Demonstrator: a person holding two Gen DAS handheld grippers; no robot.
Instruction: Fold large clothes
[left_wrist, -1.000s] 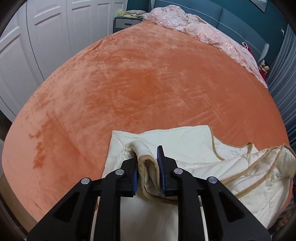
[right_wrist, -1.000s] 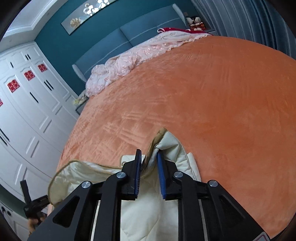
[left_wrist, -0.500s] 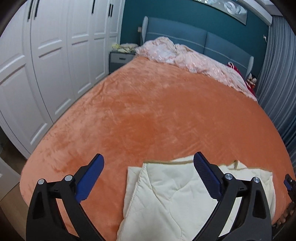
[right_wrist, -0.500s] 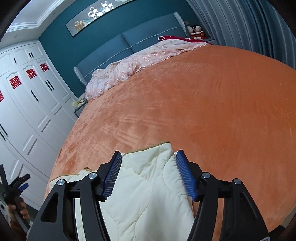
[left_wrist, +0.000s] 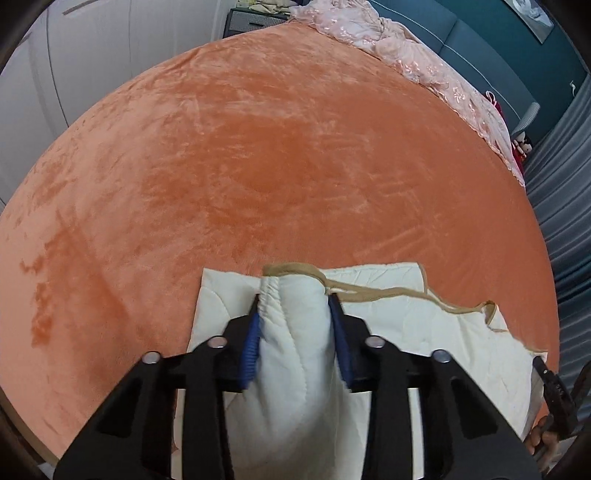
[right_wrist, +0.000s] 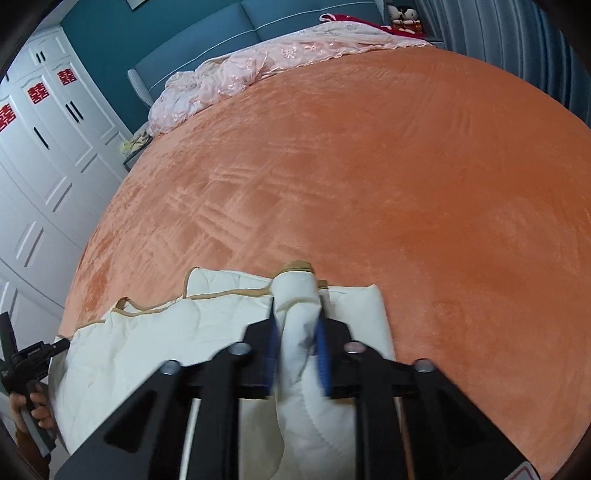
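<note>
Half a second back both your tools gaped wide over the flat cream quilted garment (left_wrist: 388, 332); now your left tool (left_wrist: 293, 306) and right tool (right_wrist: 297, 308) are closing, each pinching up a puffy, tan-trimmed fold between its blue pads. The rest lies just beneath them on the plush orange bed (left_wrist: 258, 166). Only the right view shows your left hand (right_wrist: 31, 406).

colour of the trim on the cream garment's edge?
Tan, a light brown binding along the edge of the cream garment. It shows best in the left wrist view.
</note>
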